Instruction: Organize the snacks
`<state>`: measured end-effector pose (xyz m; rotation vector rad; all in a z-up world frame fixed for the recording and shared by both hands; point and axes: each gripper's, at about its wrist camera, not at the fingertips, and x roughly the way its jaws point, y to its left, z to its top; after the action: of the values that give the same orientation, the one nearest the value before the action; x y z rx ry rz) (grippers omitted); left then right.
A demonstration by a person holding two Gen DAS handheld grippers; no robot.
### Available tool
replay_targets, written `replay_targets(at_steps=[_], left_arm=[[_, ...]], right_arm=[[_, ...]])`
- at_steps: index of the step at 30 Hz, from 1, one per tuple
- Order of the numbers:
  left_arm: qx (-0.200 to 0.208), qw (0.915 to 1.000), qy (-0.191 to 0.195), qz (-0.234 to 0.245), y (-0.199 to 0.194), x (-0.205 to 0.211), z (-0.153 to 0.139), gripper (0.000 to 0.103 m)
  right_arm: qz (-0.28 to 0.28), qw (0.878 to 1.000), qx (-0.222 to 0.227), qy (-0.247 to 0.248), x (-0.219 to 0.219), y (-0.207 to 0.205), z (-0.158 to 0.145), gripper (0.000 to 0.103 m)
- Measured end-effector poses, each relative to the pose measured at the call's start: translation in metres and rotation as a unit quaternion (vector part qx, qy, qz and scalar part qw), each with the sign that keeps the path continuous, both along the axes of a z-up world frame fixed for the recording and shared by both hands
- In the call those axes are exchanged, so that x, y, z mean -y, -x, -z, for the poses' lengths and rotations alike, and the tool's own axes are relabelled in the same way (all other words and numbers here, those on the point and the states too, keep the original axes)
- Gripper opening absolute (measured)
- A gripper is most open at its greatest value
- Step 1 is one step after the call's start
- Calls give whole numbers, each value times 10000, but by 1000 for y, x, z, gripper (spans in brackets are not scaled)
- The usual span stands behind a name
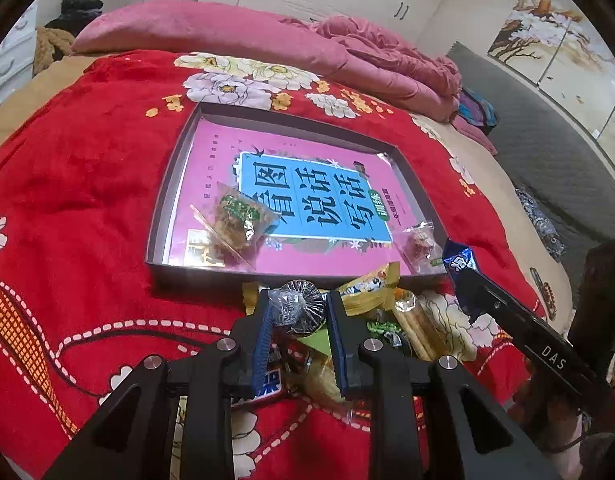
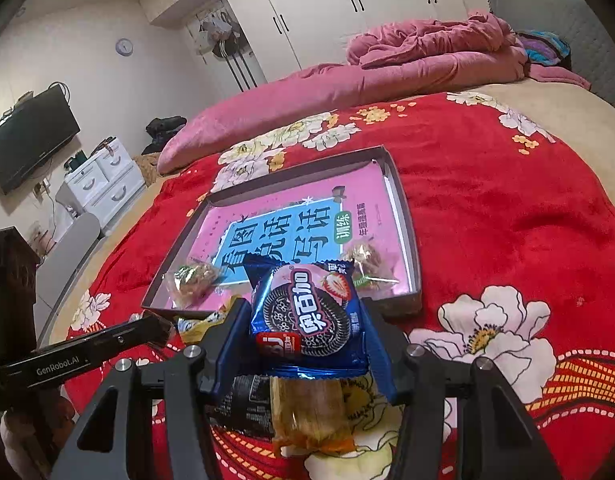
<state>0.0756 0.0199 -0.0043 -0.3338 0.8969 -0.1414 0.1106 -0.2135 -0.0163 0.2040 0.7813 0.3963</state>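
A shallow grey tray (image 1: 169, 184) lies on the red flowered blanket, with a pink book flat inside it. Two clear-wrapped snacks rest on the book, one near-left (image 1: 235, 220) and one near-right (image 1: 419, 244). My left gripper (image 1: 299, 304) hovers over the snack pile (image 1: 371, 292) in front of the tray and is shut on a dark round snack in crinkly clear wrap (image 1: 297, 310). My right gripper (image 2: 303, 304) is shut on a blue sandwich-cookie pack (image 2: 307, 312), held above the pile just short of the tray (image 2: 407, 220). The left gripper (image 2: 163, 330) shows at the left.
Loose snacks lie under the right gripper: a yellowish wrapped bar (image 2: 311, 408) and a black pack (image 2: 243, 404). A rumpled pink quilt (image 1: 347, 48) runs along the far side of the bed. White drawers (image 2: 103, 184) and a TV (image 2: 27, 140) stand beyond the bed's left edge.
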Motion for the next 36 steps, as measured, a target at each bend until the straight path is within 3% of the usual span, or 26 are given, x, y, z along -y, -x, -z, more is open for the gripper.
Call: replay_targets(at_steps=[36], left_arm=[[170, 9996, -210, -71, -41, 10, 6, 26]], right_arm=[[-2, 10000, 20, 63, -22, -45, 10, 55]])
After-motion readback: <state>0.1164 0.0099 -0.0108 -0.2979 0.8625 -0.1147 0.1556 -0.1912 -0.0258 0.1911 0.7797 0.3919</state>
